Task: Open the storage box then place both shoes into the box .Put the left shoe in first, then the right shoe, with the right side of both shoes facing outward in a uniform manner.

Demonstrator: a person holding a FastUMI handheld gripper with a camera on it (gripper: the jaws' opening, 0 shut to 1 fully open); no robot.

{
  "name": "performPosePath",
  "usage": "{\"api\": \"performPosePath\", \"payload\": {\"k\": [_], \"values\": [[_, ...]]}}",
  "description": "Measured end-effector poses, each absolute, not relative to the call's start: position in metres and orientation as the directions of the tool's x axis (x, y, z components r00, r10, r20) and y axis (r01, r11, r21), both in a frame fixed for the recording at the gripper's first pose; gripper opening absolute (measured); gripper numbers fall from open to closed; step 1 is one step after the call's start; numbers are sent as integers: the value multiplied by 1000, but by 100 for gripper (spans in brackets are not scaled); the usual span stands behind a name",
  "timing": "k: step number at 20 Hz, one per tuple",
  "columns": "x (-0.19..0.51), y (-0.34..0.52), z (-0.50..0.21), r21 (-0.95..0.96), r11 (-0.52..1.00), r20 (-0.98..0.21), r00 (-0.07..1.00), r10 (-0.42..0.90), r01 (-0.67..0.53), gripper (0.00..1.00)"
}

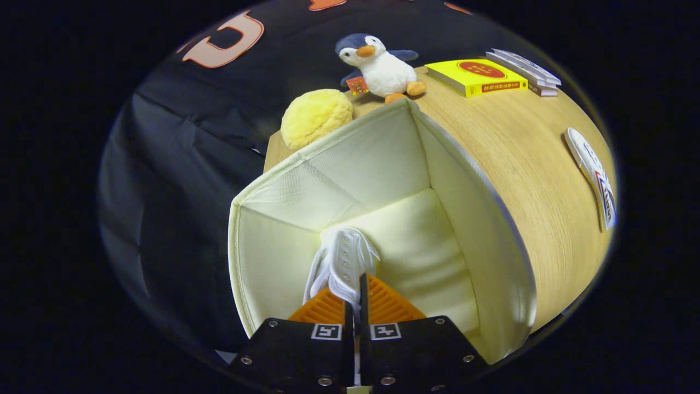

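The cream fabric storage box [481,219] stands open on the wooden table, and I look down into it. My gripper [354,293] is shut on a white shoe [343,260], pinching its laced upper edge between both fingers. The shoe hangs down inside the box, near the left wall, above the padded bottom. Most of the shoe is hidden behind the fingers. A second shoe [593,175], white with coloured marks, lies on the table to the right of the box.
Beyond the box sit a yellow fluffy ball [316,117] and a penguin plush [380,65]. A yellow book [476,76] and a stack of thin white booklets [525,68] lie at the far right of the wooden table [525,158].
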State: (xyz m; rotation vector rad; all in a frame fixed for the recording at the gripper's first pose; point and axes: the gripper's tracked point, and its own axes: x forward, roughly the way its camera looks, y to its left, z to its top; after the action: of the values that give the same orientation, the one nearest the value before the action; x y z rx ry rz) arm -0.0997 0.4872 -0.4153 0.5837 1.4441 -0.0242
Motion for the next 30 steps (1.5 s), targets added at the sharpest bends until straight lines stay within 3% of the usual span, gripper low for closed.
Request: {"api": "performPosePath", "payload": {"k": [3,5,6,10,13,20,25,30], "values": [[-119,503,-410,433,849,-897,52,439,302,16],[-131,504,-397,477,839,-870,8,492,263,34],[-129,500,-387,506,828,-857,28,515,244,41],[-124,484,-332,667,717,-742,102,662,201,51],[-109,447,-300,704,704,-707,190,681,94,59],[-106,322,-289,572,817,-740,383,553,-76,92],[-125,226,-321,419,906,-806,434,402,-59,96],[-159,121,-366,213,977,-890,410,197,-8,96]]}}
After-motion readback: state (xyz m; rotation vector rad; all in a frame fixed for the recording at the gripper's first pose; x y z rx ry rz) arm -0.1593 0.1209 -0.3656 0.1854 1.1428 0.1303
